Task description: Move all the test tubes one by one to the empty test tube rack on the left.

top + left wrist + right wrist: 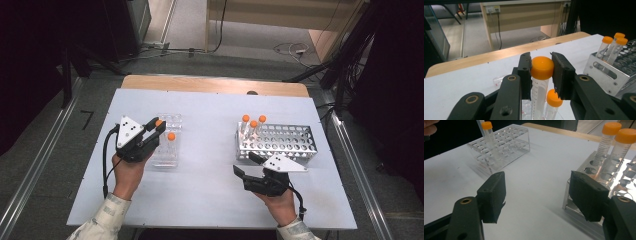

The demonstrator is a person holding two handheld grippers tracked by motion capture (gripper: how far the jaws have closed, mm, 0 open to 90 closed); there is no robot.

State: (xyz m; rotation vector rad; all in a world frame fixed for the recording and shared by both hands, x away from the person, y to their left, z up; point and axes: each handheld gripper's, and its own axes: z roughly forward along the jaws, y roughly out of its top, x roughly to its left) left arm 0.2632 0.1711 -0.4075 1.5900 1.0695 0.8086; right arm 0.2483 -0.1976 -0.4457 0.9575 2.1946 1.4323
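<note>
Orange caps mark every tube on my white table (210, 195). From the high view, my left gripper (159, 125) sits over the clear rack (167, 159) at the left, clamped on a capped tube (158, 122), with a second tube (171, 137) standing just beside it; my right gripper (246, 166) rests near the metal rack (295, 145), jaws apart. Along the left gripper view, both pads pinch the tube's cap (542, 67). Along the right gripper view, my jaws stand wide with nothing between them, the metal rack (574, 206) at their right.
</note>
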